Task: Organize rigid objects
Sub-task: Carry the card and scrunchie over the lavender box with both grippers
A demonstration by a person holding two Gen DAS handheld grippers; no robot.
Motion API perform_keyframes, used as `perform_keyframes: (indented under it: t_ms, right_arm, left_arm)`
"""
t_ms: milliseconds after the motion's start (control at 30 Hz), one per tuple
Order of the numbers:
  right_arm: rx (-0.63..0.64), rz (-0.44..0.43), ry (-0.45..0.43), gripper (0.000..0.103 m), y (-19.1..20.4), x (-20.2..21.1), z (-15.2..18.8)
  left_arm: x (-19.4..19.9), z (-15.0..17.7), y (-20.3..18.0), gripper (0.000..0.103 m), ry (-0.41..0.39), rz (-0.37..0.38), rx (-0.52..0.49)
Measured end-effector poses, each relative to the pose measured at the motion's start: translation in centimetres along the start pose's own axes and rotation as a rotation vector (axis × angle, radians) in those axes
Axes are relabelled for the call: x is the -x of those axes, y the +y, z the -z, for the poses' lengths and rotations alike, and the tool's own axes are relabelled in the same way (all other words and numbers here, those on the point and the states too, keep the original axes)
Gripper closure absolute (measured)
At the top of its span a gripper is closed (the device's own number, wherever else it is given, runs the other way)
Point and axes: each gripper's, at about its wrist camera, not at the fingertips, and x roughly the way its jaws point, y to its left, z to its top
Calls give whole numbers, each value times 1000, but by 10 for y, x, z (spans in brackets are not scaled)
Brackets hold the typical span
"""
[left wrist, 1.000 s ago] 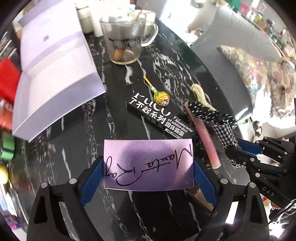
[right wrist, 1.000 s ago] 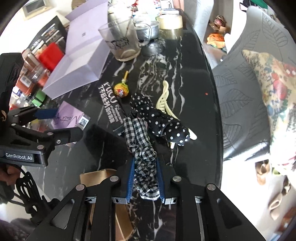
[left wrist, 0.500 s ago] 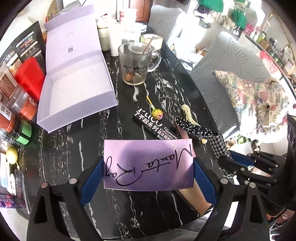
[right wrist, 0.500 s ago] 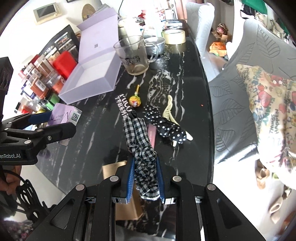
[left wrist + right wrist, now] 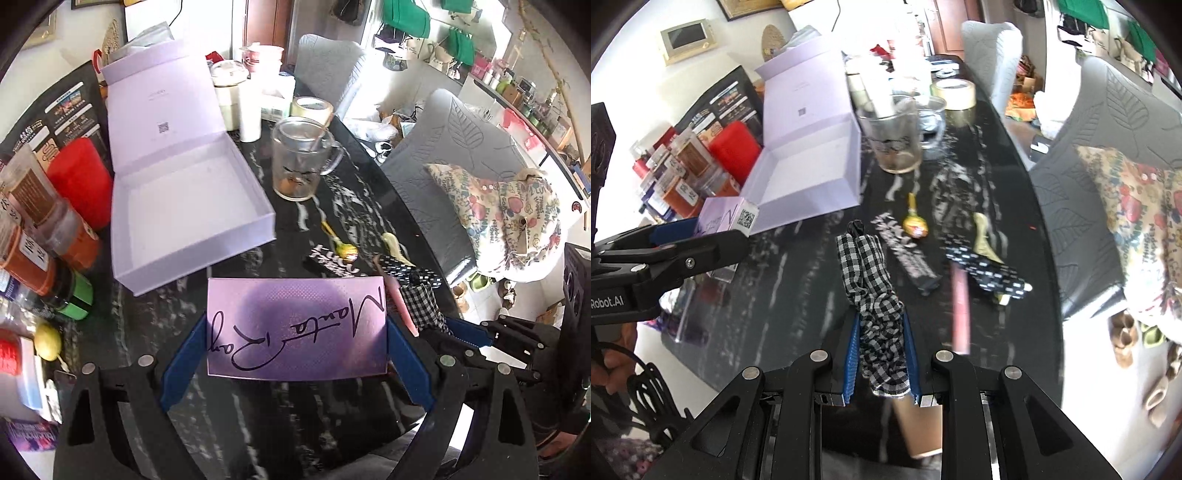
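Observation:
My left gripper [image 5: 295, 363] is shut on a small purple box [image 5: 295, 328] with "Manta Ray" written on it, held above the black marble table [image 5: 177, 302]. The box also shows in the right wrist view [image 5: 726, 218]. My right gripper [image 5: 881, 362] is shut on a black-and-white checked scrunchie [image 5: 871, 291], lifted off the table. An open lilac gift box [image 5: 184, 199] lies ahead to the left, and is empty. A lollipop [image 5: 915, 225], a long black box [image 5: 908, 258], a polka-dot hair clip [image 5: 986, 273] and a pink tube [image 5: 960, 306] lie on the table.
A glass mug [image 5: 299, 162] stands behind the gift box, with a tape roll [image 5: 312, 109] and white jars [image 5: 236, 96] beyond. Spice jars [image 5: 33, 236] and a red box [image 5: 79, 184] line the left edge. Grey chairs [image 5: 458, 155] stand to the right.
Both grippers have risen and pulled back from the table with their loads. The scrunchie has come away from the polka-dot clip. More of the gift box and room now shows.

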Motion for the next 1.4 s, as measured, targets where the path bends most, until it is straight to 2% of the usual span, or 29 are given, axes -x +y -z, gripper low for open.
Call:
perform_keyframes:
  t_ms: [400, 700, 1167, 1400]
  right_arm:
    - [40, -24, -1, 81, 71, -28, -17]
    - [57, -35, 6, 81, 113, -52, -35]
    - [63, -13, 47, 81, 139, -92, -73]
    - [65, 4, 47, 81, 138, -109, -98]
  left_arm:
    - [7, 4, 71, 10, -1, 3, 45]
    - [7, -6, 115, 10, -18, -31, 52]
    - [-16, -33, 162, 10, 3, -11, 109]
    - [-28, -57, 172, 10, -13, -29, 92]
